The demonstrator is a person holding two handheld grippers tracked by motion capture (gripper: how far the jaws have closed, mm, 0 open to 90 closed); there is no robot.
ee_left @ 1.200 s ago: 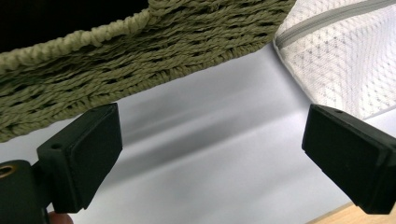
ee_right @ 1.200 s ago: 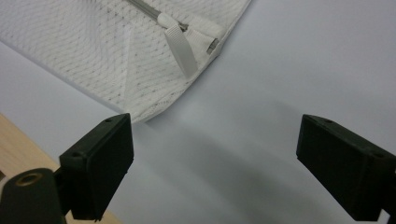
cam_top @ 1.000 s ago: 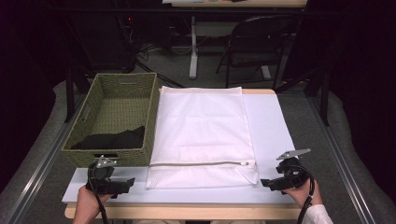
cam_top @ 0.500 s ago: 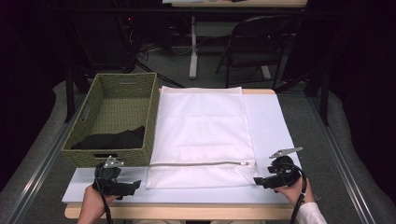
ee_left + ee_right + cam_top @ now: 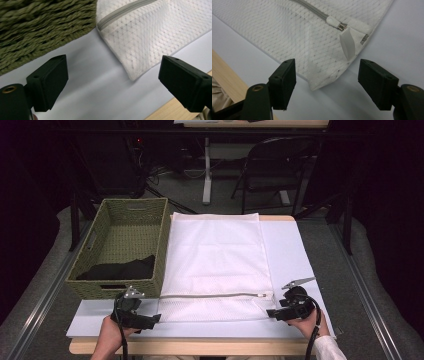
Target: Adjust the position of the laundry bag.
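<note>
A white mesh laundry bag (image 5: 215, 260) lies flat on a pale sheet, with a grey zipper (image 5: 210, 295) running across its near end. My left gripper (image 5: 154, 319) sits at the bag's near left corner (image 5: 132, 75), jaws open, nothing between them. At the bag's near right corner (image 5: 319, 85) my right gripper (image 5: 270, 313) is open and its jaws have just been closing; that corner lies between them, apart from both pads. The white zipper pull (image 5: 347, 43) lies just beyond the right jaws.
A green woven basket (image 5: 90, 280) stands left of the bag with a dark cloth (image 5: 117, 270) inside; its wall (image 5: 37, 32) is close to my left gripper. The table's wooden front edge (image 5: 200, 346) runs just under both hands. A folding chair (image 5: 280, 165) stands beyond the table.
My left gripper has moved right, toward the bag's near left corner. My right gripper has crept left to the near right corner.
</note>
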